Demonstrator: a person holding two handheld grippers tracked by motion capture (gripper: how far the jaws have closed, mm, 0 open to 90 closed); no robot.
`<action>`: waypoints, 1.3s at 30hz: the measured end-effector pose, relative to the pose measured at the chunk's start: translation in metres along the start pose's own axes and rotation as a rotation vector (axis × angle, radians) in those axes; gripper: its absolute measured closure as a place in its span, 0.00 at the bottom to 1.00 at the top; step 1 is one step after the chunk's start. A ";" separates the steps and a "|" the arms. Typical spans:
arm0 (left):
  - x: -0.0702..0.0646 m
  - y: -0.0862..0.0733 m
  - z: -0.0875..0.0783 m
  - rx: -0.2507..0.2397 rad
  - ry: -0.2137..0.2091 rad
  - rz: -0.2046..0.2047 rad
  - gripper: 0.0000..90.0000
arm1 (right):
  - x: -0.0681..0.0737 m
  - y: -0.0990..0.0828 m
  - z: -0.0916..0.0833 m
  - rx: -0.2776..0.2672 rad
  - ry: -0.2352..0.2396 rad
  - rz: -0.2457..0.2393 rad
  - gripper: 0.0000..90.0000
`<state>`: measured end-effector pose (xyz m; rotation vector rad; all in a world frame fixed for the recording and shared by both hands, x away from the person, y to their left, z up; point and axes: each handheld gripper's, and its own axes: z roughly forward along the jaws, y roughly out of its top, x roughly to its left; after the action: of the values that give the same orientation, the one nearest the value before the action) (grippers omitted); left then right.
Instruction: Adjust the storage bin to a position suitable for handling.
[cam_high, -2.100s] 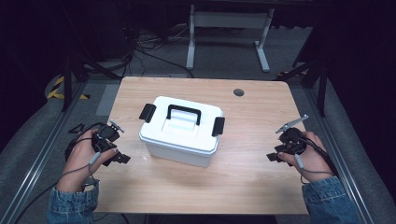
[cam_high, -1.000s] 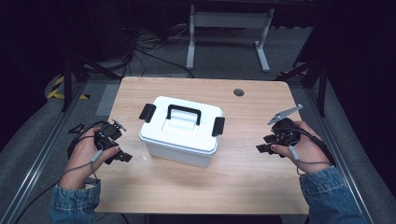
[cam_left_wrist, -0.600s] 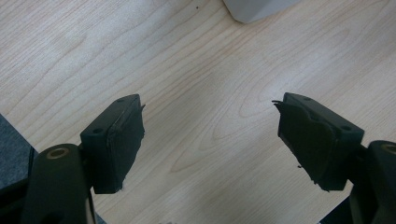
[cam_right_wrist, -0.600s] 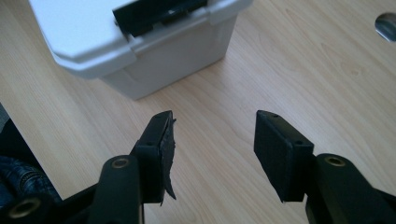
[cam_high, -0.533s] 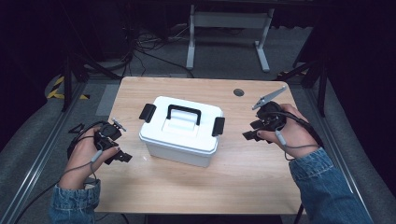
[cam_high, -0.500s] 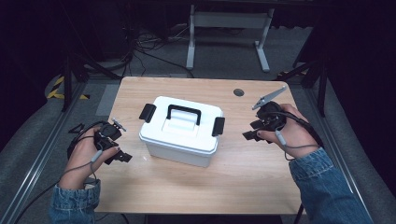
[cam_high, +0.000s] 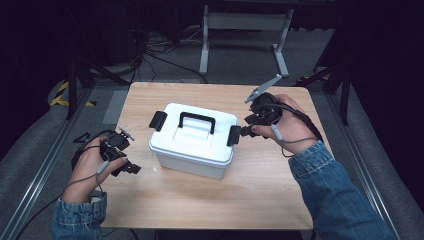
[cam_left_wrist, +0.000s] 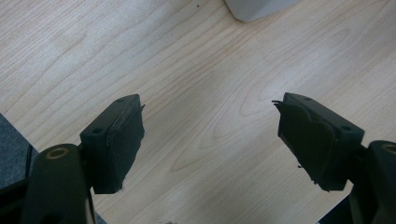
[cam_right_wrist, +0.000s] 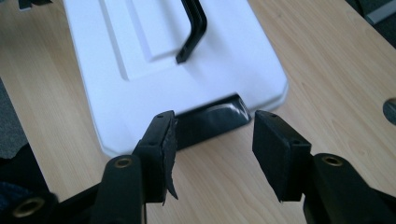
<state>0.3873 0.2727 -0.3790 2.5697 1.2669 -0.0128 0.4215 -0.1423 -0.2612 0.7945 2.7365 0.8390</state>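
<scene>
Two grippers are at work over a wooden table (cam_high: 260, 190); between them, near the table's middle, stands a white plastic storage box (cam_high: 194, 141) with a black carry handle (cam_high: 197, 121) folded on its lid and a black latch at each end. The right gripper (cam_high: 239, 133) has come in from the table's right edge to the box's right end; its jaws stand wide apart and have just been closing a little, with nothing pressed between them; in the right gripper view the right-hand latch (cam_right_wrist: 212, 122) lies just beyond the two pads, reaching into the gap between them, not gripped. The left gripper (cam_high: 131, 169) rests low over bare wood just left of the box, clear of it; its jaws stand wide apart and empty, and a white corner of the box (cam_left_wrist: 257, 8) shows ahead of them.
</scene>
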 end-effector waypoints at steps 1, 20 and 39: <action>0.000 0.000 0.000 0.001 0.004 -0.004 0.26 | 0.001 0.005 0.002 -0.004 0.004 -0.006 0.56; 0.001 0.000 0.004 0.015 0.016 -0.006 0.24 | 0.008 0.065 0.050 0.011 0.049 -0.088 0.54; 0.003 0.000 0.004 0.014 0.007 -0.017 0.23 | 0.009 0.087 0.098 0.026 0.099 -0.111 0.57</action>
<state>0.3895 0.2743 -0.3829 2.5732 1.2955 -0.0159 0.4821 -0.0300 -0.2935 0.6146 2.8523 0.8433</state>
